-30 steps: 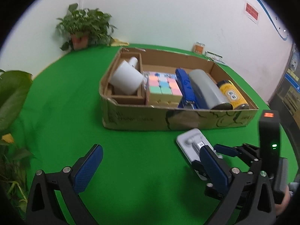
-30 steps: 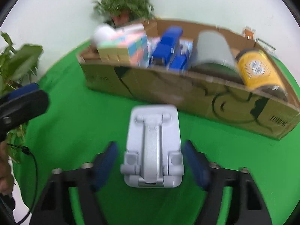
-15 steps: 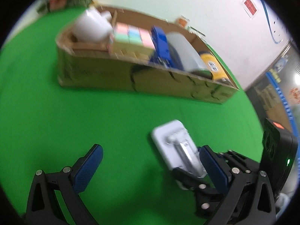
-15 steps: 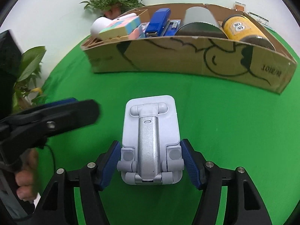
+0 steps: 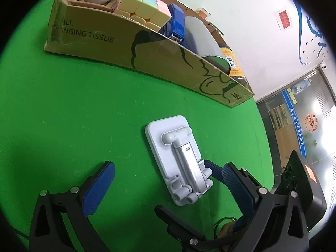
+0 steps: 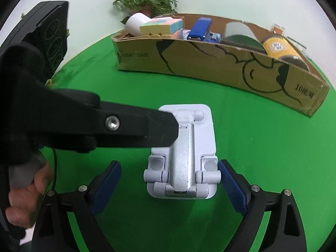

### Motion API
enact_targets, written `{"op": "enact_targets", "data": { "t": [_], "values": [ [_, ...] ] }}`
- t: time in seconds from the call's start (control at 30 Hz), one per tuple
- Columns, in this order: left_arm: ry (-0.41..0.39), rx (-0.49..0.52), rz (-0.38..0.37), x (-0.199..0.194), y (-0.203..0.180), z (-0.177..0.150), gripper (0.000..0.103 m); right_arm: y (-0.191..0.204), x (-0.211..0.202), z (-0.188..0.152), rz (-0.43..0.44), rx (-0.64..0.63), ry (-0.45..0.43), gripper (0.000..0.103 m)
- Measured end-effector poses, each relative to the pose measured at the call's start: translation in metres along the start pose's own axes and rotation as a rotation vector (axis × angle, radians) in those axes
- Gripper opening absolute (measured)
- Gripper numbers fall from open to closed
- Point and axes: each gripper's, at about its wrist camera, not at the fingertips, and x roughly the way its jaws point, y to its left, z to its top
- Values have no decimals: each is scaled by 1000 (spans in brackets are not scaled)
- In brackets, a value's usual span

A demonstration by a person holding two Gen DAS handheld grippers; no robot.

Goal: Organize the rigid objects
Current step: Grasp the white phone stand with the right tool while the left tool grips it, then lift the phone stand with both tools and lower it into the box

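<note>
Right wrist view: right gripper (image 6: pixel 168 187) had jaws opening, phone stand (image 6: pixel 183 153) between them on the green cloth (image 6: pixel 241 136). Left pad stood clear of it; right pad sat at its hinge corner, contact can't be told. Looked like a release, so stand lay flat w/ hinge end toward the cam, just set down or being re-gripped.

Left gripper (image 5: pixel 166 187) spread wide, nothing in it, fingers (image 5: pixel 98 187) low over the cloth on either side of the stand's near end; prob. lining up to take it over or steady it. One black finger of it crossed the right cam's view over the stand's top-left.

Cardboard box (image 6: pixel 210 67) sat well beyond the stand, already packed: white cup (image 6: pixel 136 24), pastel cube (image 6: pixel 161 28), blue stapler (image 6: pixel 200 29), grey cylinder (image 6: pixel 239 31), yellow-label can (image 6: pixel 277 47) laid side by side, likely to save room. Stand seemed the last item out.
</note>
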Motion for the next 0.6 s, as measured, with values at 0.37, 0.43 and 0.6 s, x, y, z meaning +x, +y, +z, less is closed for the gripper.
{"op": "enact_targets", "data": {
  "t": [0.37, 0.43, 0.6],
  "values": [
    [34, -45, -79, 11, -1, 0, 71, 3, -5, 7, -80, 12, 4, 64],
    [36, -44, -90, 13, -5, -1, 70, 4, -6, 9, -84, 26, 11, 63],
    [45, -26, -59, 18, -10, -2, 47, -4, -14, 15, 8, 131, 46, 63]
  ]
}}
